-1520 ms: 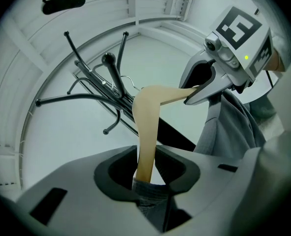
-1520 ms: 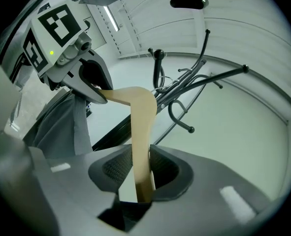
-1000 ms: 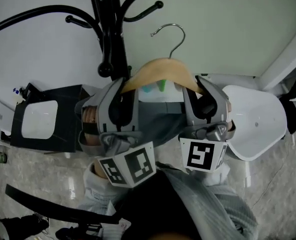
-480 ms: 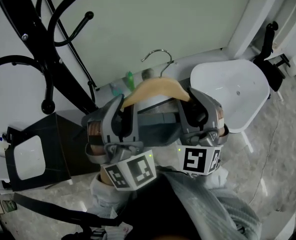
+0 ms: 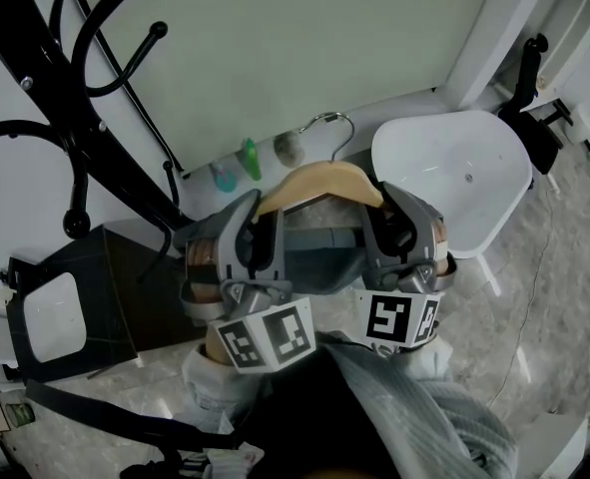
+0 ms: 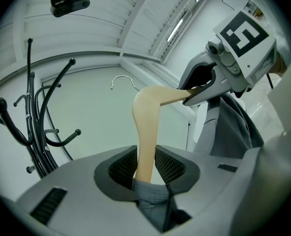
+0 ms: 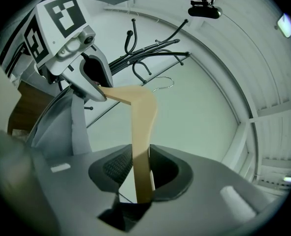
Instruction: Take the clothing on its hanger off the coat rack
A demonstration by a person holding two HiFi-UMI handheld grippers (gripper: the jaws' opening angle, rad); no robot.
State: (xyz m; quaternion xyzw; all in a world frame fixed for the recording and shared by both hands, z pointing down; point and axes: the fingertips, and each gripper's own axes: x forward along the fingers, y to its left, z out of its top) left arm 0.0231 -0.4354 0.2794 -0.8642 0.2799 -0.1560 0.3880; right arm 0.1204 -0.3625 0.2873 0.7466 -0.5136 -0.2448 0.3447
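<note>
A pale wooden hanger (image 5: 319,183) with a metal hook (image 5: 329,123) carries a grey garment (image 5: 319,252). The hook hangs free in the air, clear of the black coat rack (image 5: 85,138) at the left. My left gripper (image 5: 258,238) is shut on the hanger's left arm, and my right gripper (image 5: 394,230) is shut on its right arm. In the left gripper view the wood (image 6: 146,132) runs up from between the pads (image 6: 169,163), with grey cloth bunched under it. In the right gripper view the hanger (image 7: 143,127) stands pinched between the pads (image 7: 116,168), and the rack (image 7: 155,48) is behind it.
A white moulded chair (image 5: 454,183) stands close at the right. A black box with a white panel (image 5: 65,312) sits on the floor at the left. Small green bottles (image 5: 250,158) line the foot of the pale wall. The rack's curved arms reach in from the upper left.
Both grippers have carried the hanger and garment to the right, away from the rack. The rack has slid to the left of the view and the white chair has come closer.
</note>
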